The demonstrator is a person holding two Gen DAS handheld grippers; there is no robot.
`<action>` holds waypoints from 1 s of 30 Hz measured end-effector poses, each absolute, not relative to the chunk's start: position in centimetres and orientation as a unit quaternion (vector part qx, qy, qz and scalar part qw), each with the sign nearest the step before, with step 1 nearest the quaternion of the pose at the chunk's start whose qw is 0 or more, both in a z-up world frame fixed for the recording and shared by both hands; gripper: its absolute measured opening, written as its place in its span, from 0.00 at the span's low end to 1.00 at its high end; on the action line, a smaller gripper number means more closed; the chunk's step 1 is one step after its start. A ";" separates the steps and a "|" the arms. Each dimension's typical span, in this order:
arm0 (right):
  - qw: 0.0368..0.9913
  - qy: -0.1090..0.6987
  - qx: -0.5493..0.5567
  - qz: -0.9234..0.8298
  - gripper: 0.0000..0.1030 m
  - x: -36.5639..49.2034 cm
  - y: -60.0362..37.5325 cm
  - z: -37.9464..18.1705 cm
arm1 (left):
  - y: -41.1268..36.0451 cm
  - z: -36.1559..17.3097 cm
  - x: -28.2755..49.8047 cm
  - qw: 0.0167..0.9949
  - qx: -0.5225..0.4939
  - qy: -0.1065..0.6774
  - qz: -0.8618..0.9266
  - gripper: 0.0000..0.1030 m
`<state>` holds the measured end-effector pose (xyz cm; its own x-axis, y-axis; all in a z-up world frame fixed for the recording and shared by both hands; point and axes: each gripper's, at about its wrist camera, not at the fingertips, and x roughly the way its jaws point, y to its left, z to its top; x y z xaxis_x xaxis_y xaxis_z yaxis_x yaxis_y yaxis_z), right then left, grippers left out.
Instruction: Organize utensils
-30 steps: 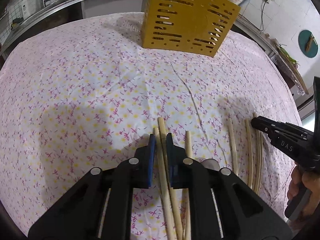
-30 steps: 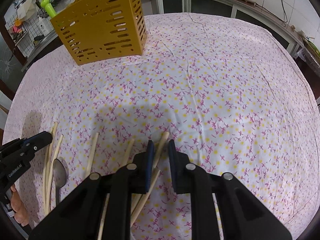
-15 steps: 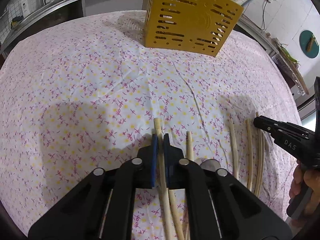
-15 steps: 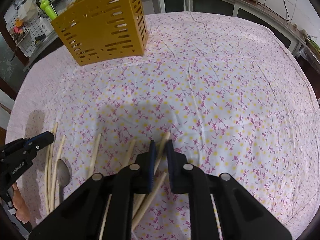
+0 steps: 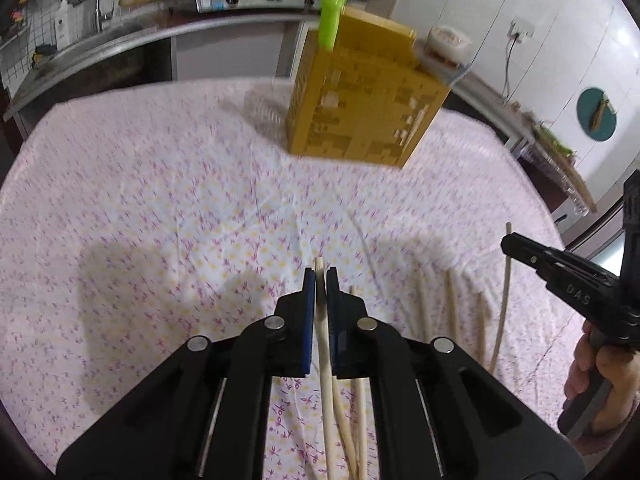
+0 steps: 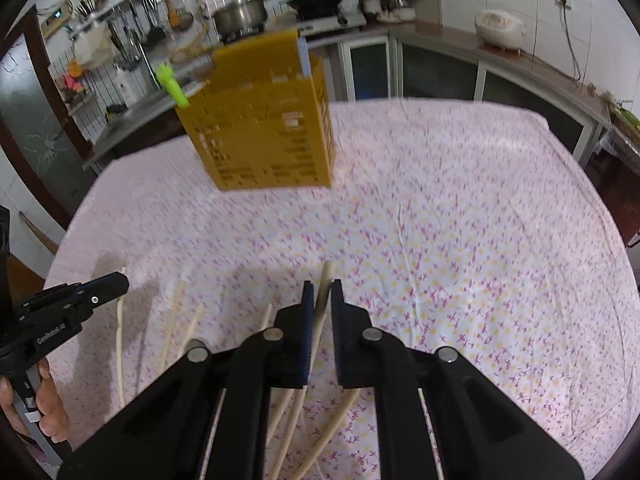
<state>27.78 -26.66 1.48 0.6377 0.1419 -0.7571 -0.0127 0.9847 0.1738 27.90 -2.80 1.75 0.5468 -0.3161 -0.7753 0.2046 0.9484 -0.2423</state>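
Both chopsticks lifted; left gripper (image 5: 320, 276), right gripper (image 6: 321, 290) clamped.

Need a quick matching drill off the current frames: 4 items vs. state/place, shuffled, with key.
Items:
1. left gripper
2. yellow utensil holder
3. green utensil
4. loose chopsticks

States:
A. lying flat on the floral tablecloth
B. sticking up out of the holder's top
C. shut on a chopstick
D. standing at the far side of the table

Pairs: 1-C, 2-D, 3-B, 4-A
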 end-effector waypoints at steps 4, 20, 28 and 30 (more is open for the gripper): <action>0.914 0.397 0.070 0.047 0.08 26.8 -26.6 3.3 | -2.0 4.8 26.3 0.897 -0.067 0.408 -0.155 0.04; 0.881 0.464 0.073 0.051 0.08 29.1 -26.6 -1.3 | -3.3 -0.4 27.9 0.852 -0.051 0.495 -0.159 0.04; 0.857 0.508 0.073 0.043 0.11 30.3 -26.3 -4.6 | -3.5 -4.2 28.7 0.828 -0.056 0.540 -0.142 0.08; 0.852 0.516 0.077 0.044 0.11 30.3 -26.3 -5.0 | -3.5 -4.8 28.7 0.825 -0.051 0.546 -0.138 0.08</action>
<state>30.33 -26.32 -5.04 0.4646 0.1547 -0.8719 0.0032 0.9843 0.1764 28.74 -3.54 -4.79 0.3661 -0.2845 -0.8860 0.1723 0.9564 -0.2359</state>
